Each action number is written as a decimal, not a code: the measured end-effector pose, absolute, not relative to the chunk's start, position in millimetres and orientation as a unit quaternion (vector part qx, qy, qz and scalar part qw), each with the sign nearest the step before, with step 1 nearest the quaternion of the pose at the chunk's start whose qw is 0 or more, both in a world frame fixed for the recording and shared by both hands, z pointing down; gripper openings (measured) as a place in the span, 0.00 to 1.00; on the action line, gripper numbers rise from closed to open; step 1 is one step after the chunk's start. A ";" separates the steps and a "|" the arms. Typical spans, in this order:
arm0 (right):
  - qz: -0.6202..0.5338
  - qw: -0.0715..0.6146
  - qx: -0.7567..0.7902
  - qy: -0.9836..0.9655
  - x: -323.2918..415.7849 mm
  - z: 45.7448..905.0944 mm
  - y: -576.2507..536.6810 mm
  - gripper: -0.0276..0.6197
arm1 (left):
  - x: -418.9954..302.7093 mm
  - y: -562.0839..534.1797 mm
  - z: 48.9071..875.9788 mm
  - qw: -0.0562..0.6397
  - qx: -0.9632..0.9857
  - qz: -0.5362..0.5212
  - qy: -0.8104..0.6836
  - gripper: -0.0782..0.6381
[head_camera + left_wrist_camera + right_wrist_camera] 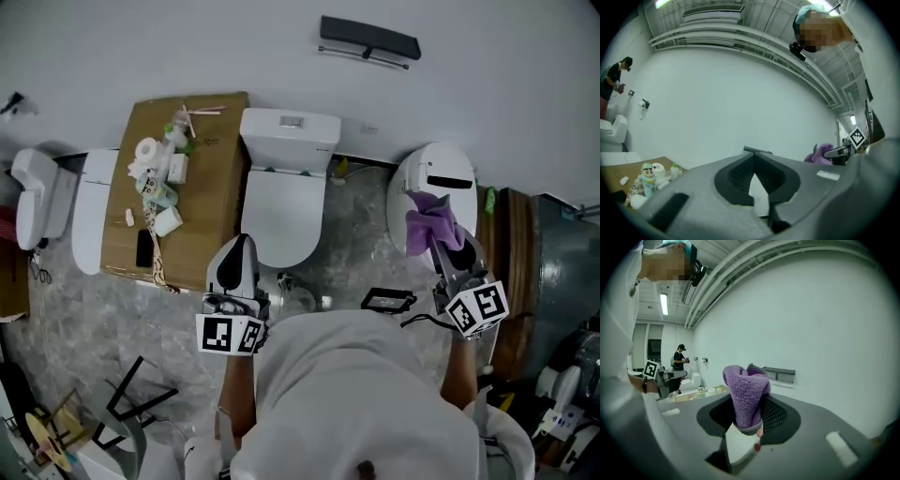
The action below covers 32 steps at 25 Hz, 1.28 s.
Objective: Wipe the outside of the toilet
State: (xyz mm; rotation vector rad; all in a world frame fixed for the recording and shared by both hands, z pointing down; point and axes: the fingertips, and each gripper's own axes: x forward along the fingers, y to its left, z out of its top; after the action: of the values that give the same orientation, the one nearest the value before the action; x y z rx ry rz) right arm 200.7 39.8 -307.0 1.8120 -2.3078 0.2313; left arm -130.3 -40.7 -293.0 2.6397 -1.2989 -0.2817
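And here's the picture from above: the person, in a white top (366, 394), stands facing the white toilet (281, 202), which sits against the wall, lid down, its tank (289, 131) at the back. Both tools are raised out in front.

The left tongs (239, 246) hover just in front of the toilet's front rim, low on its left side. In the left gripper view the tips are pressed together with nothing between them, and they point up at the bare white wall.

Over on the right, the right tongs (441, 246) are clamped on a purple cloth (745, 394). The right gripper view shows the fluffy fabric pinched between the pads, bunched and standing up out of them. From the head view that cloth hangs in front of a second white fixture (441, 169) to the right, well apart from the toilet. No contact between cloth and toilet.

Left of the toilet, just beside it, stands a brown worktop (211, 178) carrying a toilet roll (146, 152) and a scatter of small bottles and boxes. A black rack (368, 37) is mounted on the wall above. The floor (94, 319) is grey and marbled.
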 end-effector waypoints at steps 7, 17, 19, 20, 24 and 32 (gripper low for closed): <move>0.067 0.152 0.563 -0.809 188.9 -300.6 -52.5 0.26 | -146.9 -99.9 -296.7 0.104 0.878 -0.090 -0.458 0.12; 0.076 0.205 0.430 -0.876 170.1 -269.5 -215.4 0.26 | -137.0 -169.0 -292.7 0.100 0.841 -0.074 -0.526 0.12; 0.081 0.213 0.393 -0.891 162.8 -258.7 -253.9 0.26 | -132.8 -189.2 -293.0 0.095 0.825 -0.069 -0.552 0.12; 0.083 0.218 0.373 -0.898 159.9 -253.6 -273.3 0.26 | -130.1 -199.5 -293.2 0.093 0.816 -0.068 -0.567 0.12; 0.091 0.248 0.307 -0.914 153.3 -232.1 -347.9 0.26 | -117.1 -235.5 -290.4 0.092 0.773 -0.075 -0.623 0.12; 0.127 0.357 0.245 -0.892 140.6 -141.3 -444.5 0.26 | -89.4 -273.9 -287.3 0.094 0.705 -0.075 -0.699 0.12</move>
State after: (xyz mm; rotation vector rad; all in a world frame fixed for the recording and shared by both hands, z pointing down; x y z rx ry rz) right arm 140.6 -444.5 -141.3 0.6336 -2.3035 0.3291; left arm -89.4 -273.9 -287.3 2.0923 -2.0724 -0.2235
